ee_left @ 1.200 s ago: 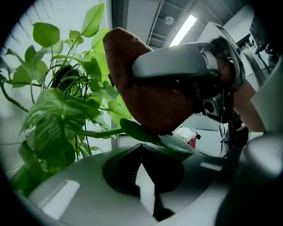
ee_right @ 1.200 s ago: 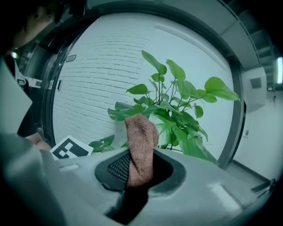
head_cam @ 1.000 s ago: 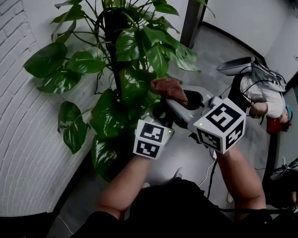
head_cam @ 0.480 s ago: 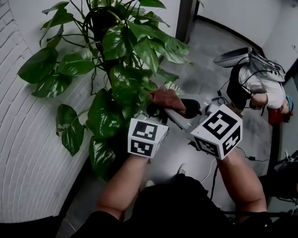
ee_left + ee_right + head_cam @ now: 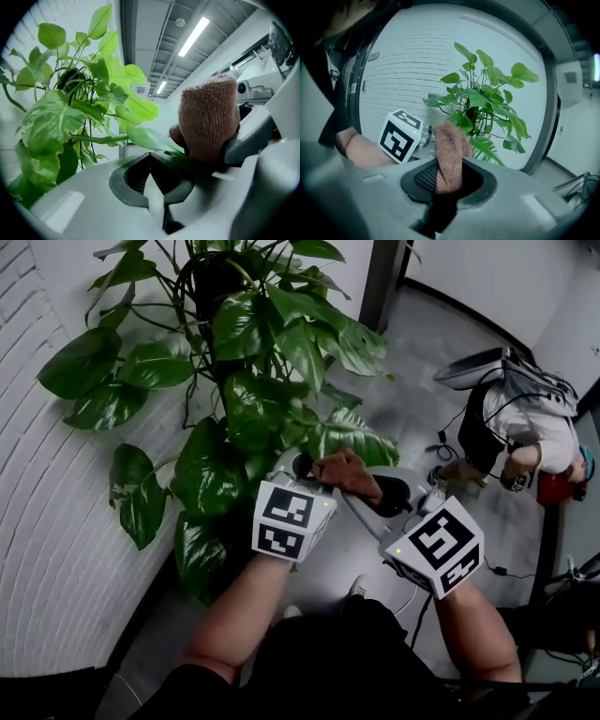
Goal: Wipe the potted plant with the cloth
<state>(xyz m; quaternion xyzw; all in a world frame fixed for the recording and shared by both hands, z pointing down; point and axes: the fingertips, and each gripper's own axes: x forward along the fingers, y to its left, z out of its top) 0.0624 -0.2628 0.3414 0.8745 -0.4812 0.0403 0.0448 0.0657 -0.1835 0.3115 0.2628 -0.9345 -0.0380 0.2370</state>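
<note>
Head view showed the potted plant (image 5: 234,352) filling the frame from 9 to 12 o'clock, its broad leaves spreading in front of a white brick wall (image 5: 56,549); the pot itself was hidden under the foliage. At 3 o'clock, well apart from the work, another person (image 5: 525,418) crouched on the grey floor (image 5: 412,352).

Both tools met near the centre. The left gripper (image 5: 302,465) reached in from 7 o'clock, its jaws pinched on the near end of a pale-veined leaf (image 5: 352,435). That was probably to hold the blade flat and steady so it would not bend away under pressure. The left gripper view showed this leaf running into the closed pads.

The right gripper (image 5: 370,488) came in from 5 o'clock, clenched on the brown cloth (image 5: 345,472). A folded end stood up from its jaws and lay against the upper face of the held leaf. With the cloth's free end proud of the jaws, fabric and not plastic would meet the leaf. The wipe looked to be in hand on this one leaf, with most of the foliage yet to do.
</note>
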